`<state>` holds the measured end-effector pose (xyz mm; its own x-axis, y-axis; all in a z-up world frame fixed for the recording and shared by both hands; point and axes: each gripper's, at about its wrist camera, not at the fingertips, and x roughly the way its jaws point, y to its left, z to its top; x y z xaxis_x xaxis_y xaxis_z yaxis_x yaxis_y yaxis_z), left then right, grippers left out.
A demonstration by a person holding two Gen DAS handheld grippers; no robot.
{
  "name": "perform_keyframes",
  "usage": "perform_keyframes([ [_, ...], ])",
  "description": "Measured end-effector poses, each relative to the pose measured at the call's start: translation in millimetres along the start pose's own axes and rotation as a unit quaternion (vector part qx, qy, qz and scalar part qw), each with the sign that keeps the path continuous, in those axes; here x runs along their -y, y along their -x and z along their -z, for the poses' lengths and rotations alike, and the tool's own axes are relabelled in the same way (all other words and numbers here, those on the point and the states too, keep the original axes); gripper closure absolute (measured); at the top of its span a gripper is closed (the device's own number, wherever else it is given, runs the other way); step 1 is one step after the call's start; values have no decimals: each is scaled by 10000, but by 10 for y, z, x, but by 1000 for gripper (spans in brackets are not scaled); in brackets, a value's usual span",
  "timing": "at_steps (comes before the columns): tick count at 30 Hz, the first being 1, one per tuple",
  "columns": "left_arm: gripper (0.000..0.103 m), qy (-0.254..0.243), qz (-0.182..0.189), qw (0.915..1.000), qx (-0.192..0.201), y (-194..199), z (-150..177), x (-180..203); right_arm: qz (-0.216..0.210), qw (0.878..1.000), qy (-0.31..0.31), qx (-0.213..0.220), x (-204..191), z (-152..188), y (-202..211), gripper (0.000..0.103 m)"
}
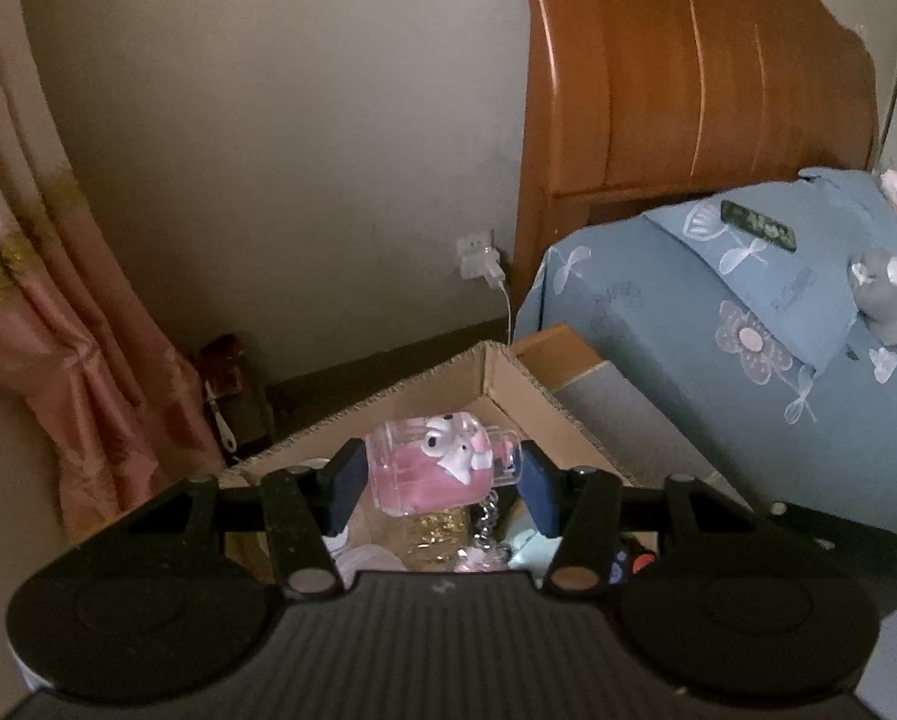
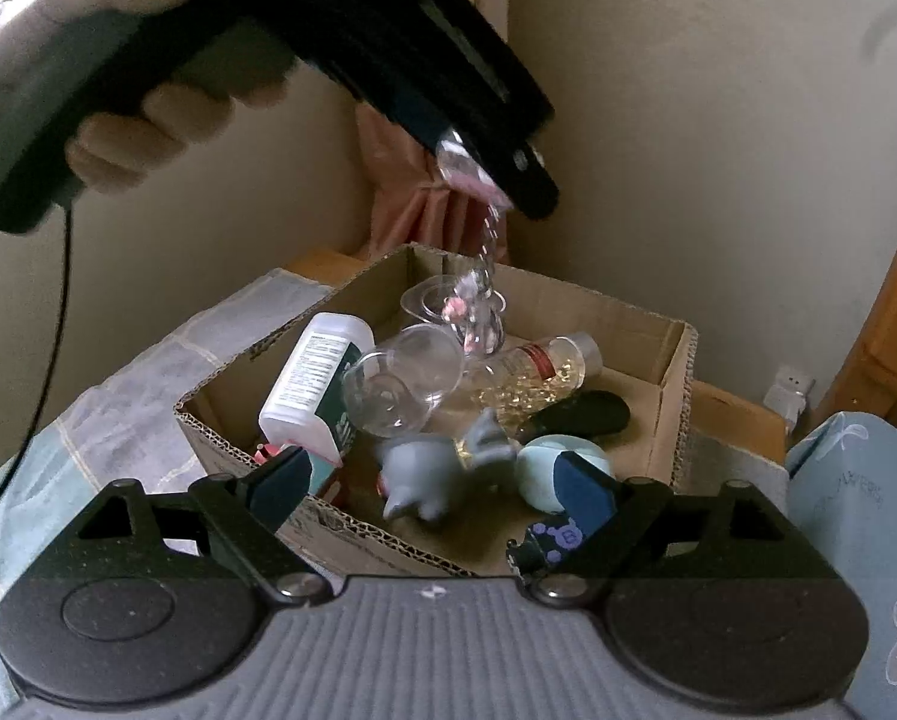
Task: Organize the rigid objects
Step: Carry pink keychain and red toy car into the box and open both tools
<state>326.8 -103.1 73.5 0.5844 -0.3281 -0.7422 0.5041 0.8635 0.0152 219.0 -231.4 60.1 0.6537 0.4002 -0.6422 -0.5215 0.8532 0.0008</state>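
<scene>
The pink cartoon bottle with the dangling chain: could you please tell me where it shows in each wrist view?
Left wrist view: pink cartoon bottle at centre, clamped between the left gripper jaws.
Right wrist view: only a sliver at upper centre, chain hanging over the box.
Shared landmark: the cardboard box.

The open brown cardboard box (image 2: 676, 420) is matt paperboard with raw corrugated edges. Above it, the clear glossy plastic case with a pink cartoon face (image 1: 442, 468) shines, trailing a glassy bead chain (image 2: 487, 252). Inside the box lie a smooth transparent glass cup (image 2: 403, 378), a white plastic bottle with a paper label (image 2: 310, 378), a clear bottle of gold beads (image 2: 532, 378) and a matt grey rubbery animal toy (image 2: 424, 474). Beside the box, a lacquered orange wooden headboard (image 1: 688, 72) gleams over blue flowered cotton bedding (image 1: 658, 312); behind it hangs a satiny pink curtain (image 1: 88, 330).
</scene>
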Motion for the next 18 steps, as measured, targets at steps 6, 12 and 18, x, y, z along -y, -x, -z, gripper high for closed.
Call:
perform_keyframes([
  [6,19,144,33,9999,16,-76,87,15,33,10000,-48,27,25,23,78,10],
  [12,6,72,-168,9990,406,157,189,68,92,9998,-167,53,42,25,147,5],
  [18,1,119,-415,9952,884,469,369,96,282,9990,-339,44,-44,1,259,0],
])
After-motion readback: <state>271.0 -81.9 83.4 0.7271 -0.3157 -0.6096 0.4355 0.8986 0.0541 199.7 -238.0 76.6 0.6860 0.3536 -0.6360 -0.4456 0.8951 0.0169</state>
